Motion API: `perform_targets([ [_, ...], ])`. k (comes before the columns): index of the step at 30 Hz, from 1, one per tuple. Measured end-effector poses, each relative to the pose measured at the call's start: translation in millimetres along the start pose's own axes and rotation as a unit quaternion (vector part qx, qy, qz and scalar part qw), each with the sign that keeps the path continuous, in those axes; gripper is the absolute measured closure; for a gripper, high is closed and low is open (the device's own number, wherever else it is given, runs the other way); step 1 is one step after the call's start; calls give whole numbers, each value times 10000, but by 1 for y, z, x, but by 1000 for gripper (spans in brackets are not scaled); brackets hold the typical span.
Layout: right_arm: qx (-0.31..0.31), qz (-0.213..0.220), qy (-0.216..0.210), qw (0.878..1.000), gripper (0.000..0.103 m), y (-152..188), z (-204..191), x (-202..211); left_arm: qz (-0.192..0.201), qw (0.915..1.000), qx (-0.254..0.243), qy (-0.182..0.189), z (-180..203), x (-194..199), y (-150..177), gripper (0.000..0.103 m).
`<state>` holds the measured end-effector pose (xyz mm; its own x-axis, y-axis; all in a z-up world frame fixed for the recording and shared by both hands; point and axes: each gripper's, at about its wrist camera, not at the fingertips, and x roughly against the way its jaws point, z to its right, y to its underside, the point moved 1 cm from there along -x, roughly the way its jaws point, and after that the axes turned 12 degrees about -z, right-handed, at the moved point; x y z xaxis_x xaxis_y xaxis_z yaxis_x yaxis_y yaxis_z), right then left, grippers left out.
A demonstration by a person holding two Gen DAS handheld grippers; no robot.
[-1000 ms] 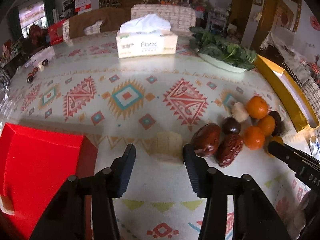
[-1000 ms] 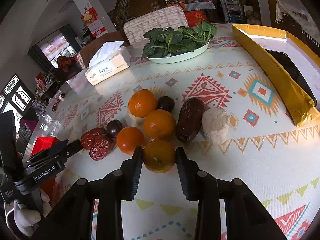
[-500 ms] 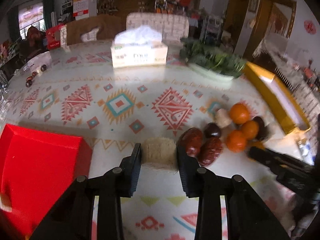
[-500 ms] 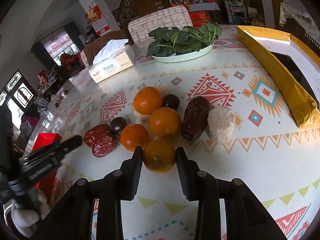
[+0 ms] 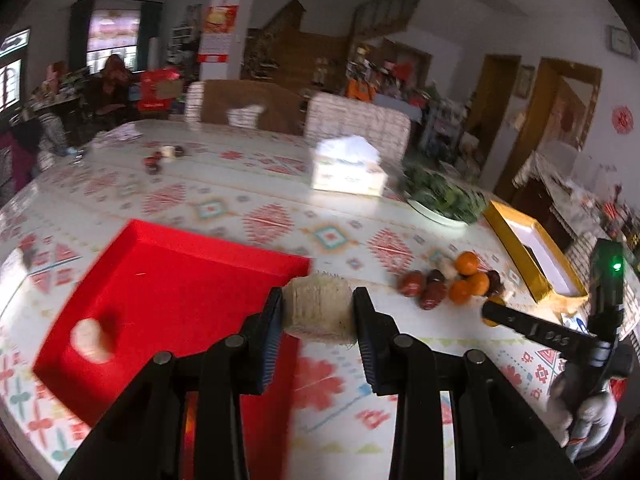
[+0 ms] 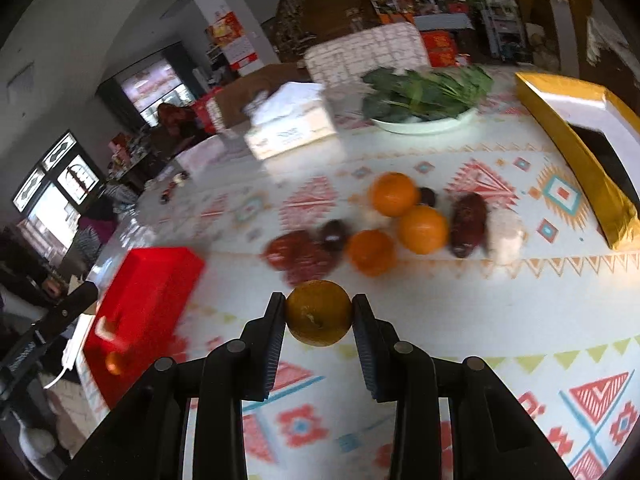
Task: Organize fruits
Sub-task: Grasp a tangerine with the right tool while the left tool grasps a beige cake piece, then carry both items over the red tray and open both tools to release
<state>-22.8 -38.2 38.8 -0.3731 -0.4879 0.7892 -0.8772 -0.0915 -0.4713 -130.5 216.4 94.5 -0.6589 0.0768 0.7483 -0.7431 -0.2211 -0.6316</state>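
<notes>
Fingers [image 5: 362, 340] of my left gripper [image 5: 317, 312] clamp a pale rough cake [image 5: 318, 308], lifted over the red tray's [image 5: 168, 280] near right edge. My right gripper [image 6: 319, 314] pinches an orange [image 6: 319, 312] clear of the bench [image 6: 460, 304]. Beyond, toward twelve o'clock, lie three more oranges [image 6: 423, 229] and dark dates [image 6: 467, 218]; further off, a plate of greens [image 6: 424, 92].

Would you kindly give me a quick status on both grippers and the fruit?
Left gripper shut on pale fibrous lump, above red tray edge. Right gripper shut on orange, lifted off table. Nothing in the way.
</notes>
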Motion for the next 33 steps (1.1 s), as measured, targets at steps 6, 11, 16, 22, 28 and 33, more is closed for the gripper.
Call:
perform_targets([
  [6,585,114,-121,9981,66,-9,-71,17,236,9984,468,-224,-59,27,10,69],
  [11,1082,91,-435,9931,66,-20,-135,11,260,9955,798,-438,-106,33,14,69],
  [16,1445,-237,-673,9869,66,-19,-187,-25,199,9932,982,-598,-136,28,16,69],
  [22,1602,-625,-706,9826,66,-13,-213,-74,-54,9916,1085,-698,-159,3,16,69],
  [28,1697,-905,-585,9796,66,-8,-225,-109,-330,9912,1043,-750,-167,-26,14,69],
  [33,1823,-1067,-359,9768,66,-2,-234,-135,-396,9907,959,-879,-167,-37,11,69],
])
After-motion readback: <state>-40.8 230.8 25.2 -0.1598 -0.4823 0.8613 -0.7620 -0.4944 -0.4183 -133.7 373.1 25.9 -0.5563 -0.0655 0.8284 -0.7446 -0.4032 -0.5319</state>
